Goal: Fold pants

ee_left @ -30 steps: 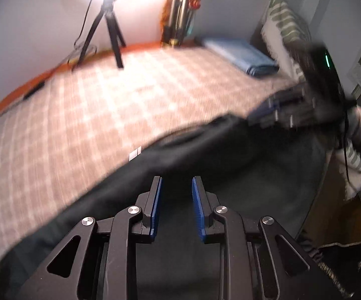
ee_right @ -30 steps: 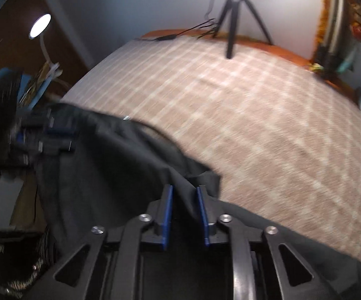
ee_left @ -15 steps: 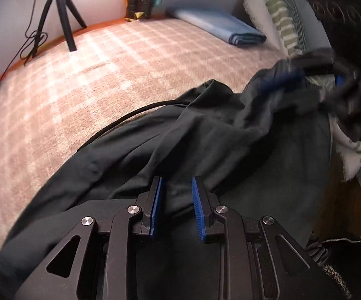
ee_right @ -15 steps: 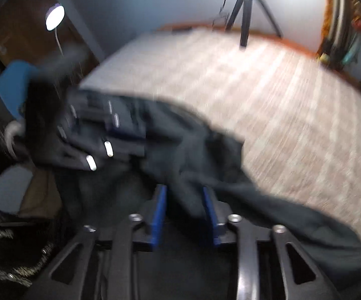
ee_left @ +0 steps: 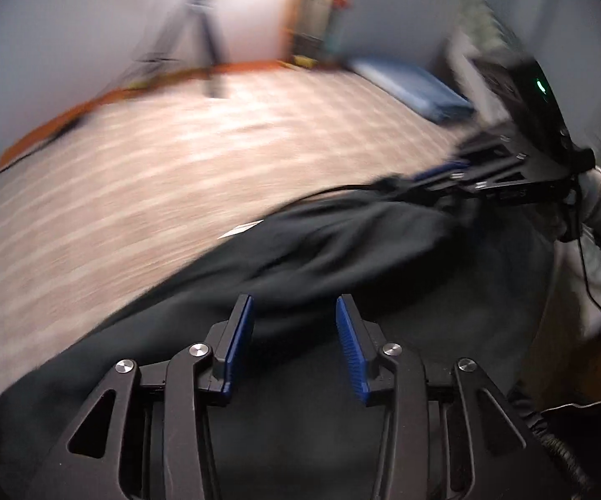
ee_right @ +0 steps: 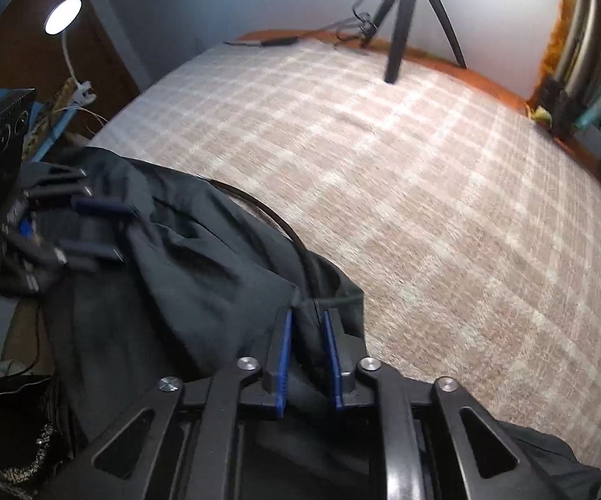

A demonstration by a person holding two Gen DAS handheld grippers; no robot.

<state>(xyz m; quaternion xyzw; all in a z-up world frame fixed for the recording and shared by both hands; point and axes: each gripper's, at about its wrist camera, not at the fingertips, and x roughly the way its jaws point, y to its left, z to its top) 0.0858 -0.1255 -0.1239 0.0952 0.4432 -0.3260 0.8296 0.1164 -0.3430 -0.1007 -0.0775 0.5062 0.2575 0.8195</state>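
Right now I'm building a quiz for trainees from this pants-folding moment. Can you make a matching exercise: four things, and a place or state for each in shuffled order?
Things:
1. left claw
2. right claw
3. tripod
4. blue folded cloth

Places or states:
A. stands at the bed's far edge
B. lies by the far right corner of the bed
C. clamped on a fold of the black pants
D. open over the pants

Pairs: 1-D, 2-C, 3-A, 4-B

Black linkage grippers (ee_left: 294,335), blue ribbed pads (ee_right: 286,346), silver screws
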